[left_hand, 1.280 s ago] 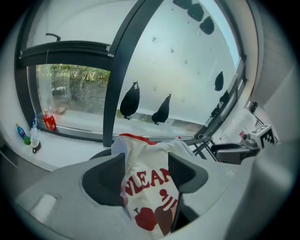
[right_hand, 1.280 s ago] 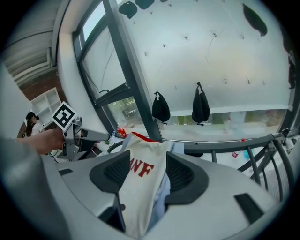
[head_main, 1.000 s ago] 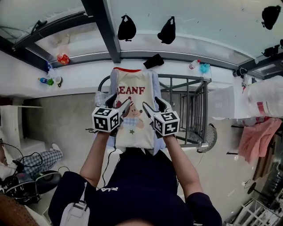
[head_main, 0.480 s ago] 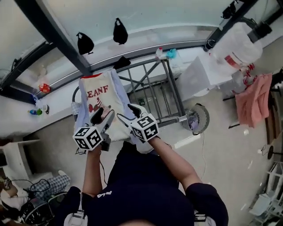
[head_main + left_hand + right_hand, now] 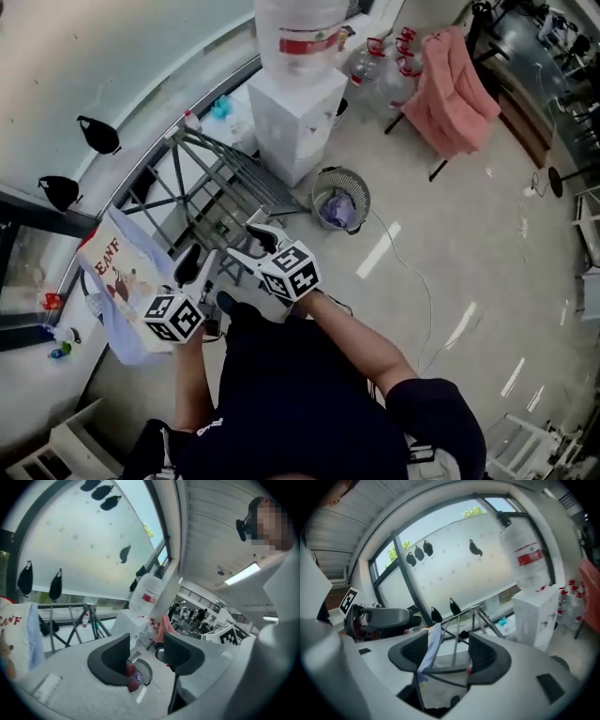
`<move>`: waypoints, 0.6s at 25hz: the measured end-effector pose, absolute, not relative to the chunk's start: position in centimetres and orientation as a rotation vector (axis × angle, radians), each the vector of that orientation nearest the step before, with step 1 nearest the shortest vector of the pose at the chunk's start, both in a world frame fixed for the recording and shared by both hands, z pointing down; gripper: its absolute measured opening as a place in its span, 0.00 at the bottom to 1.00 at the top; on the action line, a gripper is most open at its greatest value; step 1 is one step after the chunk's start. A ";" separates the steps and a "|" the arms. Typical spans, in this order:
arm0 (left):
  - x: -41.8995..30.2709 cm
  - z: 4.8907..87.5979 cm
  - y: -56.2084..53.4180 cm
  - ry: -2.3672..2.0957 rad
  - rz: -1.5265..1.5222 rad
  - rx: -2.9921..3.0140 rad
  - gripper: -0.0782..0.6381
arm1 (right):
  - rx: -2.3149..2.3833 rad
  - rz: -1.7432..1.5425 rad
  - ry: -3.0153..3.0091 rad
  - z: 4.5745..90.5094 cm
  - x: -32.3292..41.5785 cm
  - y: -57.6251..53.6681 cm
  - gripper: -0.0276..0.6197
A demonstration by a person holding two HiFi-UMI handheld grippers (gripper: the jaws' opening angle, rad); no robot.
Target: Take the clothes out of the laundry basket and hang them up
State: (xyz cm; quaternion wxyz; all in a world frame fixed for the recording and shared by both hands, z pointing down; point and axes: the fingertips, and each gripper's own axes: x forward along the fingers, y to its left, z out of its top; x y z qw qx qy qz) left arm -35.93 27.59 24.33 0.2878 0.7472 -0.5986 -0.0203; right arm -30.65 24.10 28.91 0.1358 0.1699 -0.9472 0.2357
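Two grippers — left gripper [image 5: 146,656], jaws just narrowed, and right gripper [image 5: 447,653] — gape empty; one printed T-shirt [image 5: 117,281] hangs, one wire bin [image 5: 315,195] holds something purple [image 5: 339,208].

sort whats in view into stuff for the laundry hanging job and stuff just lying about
For the job:
printed shirt, hanging on the drying rack
round mesh basket with something purple inside

Just lying about:
water dispenser
floor bottles
black bags at the window
pink cloth on a stand, possibly laundry too
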 end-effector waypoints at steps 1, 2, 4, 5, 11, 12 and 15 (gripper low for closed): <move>-33.4 24.6 26.5 -1.564 -0.026 2.028 0.43 | 0.549 0.694 -2.740 29.1 -28.0 23.3 0.46; -30.8 24.8 25.5 -1.525 -0.002 2.059 0.43 | 0.604 0.708 -2.734 29.3 -25.3 22.5 0.46; -25.5 25.0 23.6 -1.441 0.044 2.116 0.43 | 0.694 0.739 -2.707 29.6 -20.1 21.3 0.46; -23.1 25.0 22.8 -1.401 0.069 2.145 0.43 | 0.736 0.750 -2.690 29.7 -17.7 20.8 0.46; -14.1 24.7 18.1 -1.201 0.156 2.291 0.43 | 1.062 0.808 -2.597 31.3 -6.4 17.0 0.46; -13.0 24.8 17.5 -1.181 0.161 2.299 0.43 | 1.101 0.836 -2.580 31.9 -4.8 16.6 0.46; -10.3 25.5 15.2 -1.143 0.189 2.314 0.43 | 1.205 0.899 -2.522 33.4 -0.2 15.1 0.46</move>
